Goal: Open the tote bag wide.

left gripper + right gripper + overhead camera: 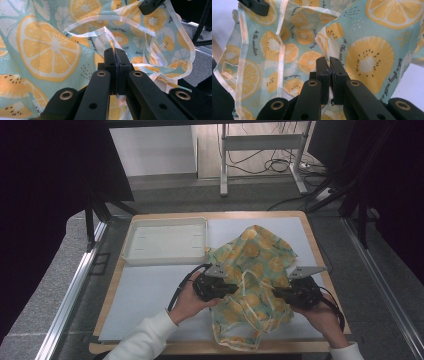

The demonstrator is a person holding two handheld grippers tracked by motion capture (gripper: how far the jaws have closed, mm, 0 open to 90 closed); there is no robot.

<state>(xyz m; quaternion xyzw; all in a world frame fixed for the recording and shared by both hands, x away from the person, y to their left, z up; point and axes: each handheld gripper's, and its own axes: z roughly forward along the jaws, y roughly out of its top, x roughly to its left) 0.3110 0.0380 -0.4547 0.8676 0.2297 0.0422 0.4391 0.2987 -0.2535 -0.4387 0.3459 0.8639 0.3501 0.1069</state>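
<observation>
With each pair of jaws closed tight on a fold of the thin mint-green cloth printed with orange and kiwi slices (252,270), left gripper (227,289) and right gripper (281,293) hold it over the white mat (145,290), beside the shallow white tray (165,240); probably spreading it; advisable to pull outward evenly, keeping hems untwisted; script partly legible: "the sunshine".
</observation>
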